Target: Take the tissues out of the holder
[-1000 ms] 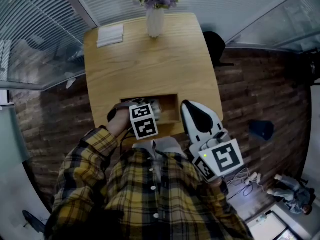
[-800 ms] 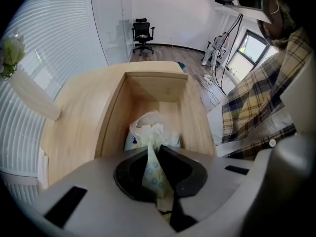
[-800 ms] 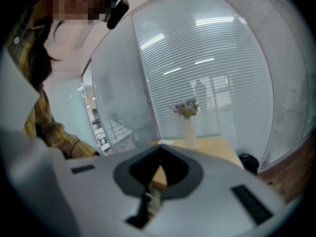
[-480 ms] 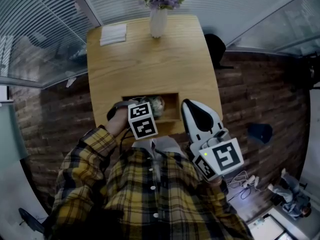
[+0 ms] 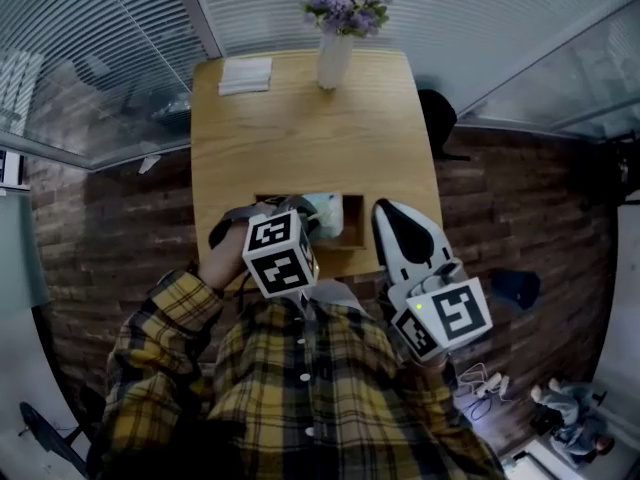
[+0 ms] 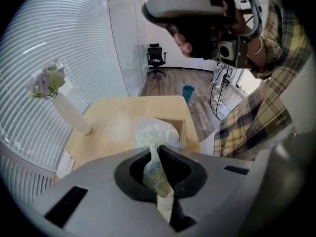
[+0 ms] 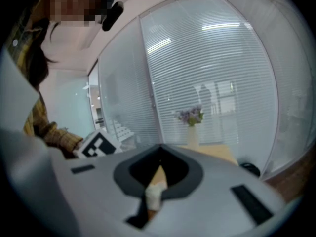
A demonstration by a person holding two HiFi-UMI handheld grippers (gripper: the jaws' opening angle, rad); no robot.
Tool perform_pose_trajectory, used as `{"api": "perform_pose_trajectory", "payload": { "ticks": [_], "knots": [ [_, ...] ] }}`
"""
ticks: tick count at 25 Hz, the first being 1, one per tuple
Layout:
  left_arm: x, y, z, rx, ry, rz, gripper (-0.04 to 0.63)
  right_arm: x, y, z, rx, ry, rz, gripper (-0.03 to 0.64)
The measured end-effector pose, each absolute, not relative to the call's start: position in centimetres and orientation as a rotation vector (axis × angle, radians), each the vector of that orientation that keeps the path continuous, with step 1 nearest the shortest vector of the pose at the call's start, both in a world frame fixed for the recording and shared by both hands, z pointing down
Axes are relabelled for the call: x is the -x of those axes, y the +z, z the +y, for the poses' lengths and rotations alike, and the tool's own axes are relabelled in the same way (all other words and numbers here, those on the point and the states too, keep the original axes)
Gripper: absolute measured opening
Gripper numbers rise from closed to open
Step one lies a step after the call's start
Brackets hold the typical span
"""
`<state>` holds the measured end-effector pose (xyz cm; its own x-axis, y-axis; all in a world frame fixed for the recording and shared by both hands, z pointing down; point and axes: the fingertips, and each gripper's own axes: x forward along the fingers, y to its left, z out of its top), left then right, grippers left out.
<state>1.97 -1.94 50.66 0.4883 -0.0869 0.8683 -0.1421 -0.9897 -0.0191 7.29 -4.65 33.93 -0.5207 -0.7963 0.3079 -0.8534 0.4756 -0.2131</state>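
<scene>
Your left gripper [image 6: 161, 197] has its smooth grey jaws pressed together on the tissue [image 6: 154, 171]. The tissue is a thin, soft sheet printed with small rings. It is twisted into a narrow strip where the jaws bite it, and lower down it billows into a crumpled pale puff. That puff sits at the mouth of the holder [image 6: 184, 130], a straight-walled rectangular box of light wood, open on top. You cannot tell from either view whether the sheet's lower end still lies inside the box.

From the head view, the holder stands at the near edge of the table [image 5: 310, 138], a smooth slab of pale wood with rounded corners. At the far end a slender white vase [image 5: 333, 63] holds a loose bunch of purple flowers [image 5: 346, 6]. A flat white stack of paper [image 5: 245, 75] lies at the far left corner. Both are well apart from the holder.

Your right gripper [image 5: 385, 214] hangs just beside the holder's right end — a glossy white shell with a black teardrop inset, tapering to a point. Its jaws are drawn together. In the right gripper view a small pale bit shows in the slit between them, too blurred to name.

Your sleeve [image 5: 170, 313] is soft yellow-and-dark check cloth, and fine ribbed blinds [image 5: 90, 28] line the glass walls around the table.
</scene>
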Motion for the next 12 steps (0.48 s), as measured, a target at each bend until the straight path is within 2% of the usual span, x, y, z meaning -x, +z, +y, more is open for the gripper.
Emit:
{"api": "perform_pose_trajectory", "payload": {
  "ticks": [12],
  "knots": [
    [-2.1, 39.5, -5.2, -2.884, 1.176, -0.598, 0.017, -7.6, 32.0, -5.8, -1.439, 0.430, -2.590, 0.011]
  ]
}}
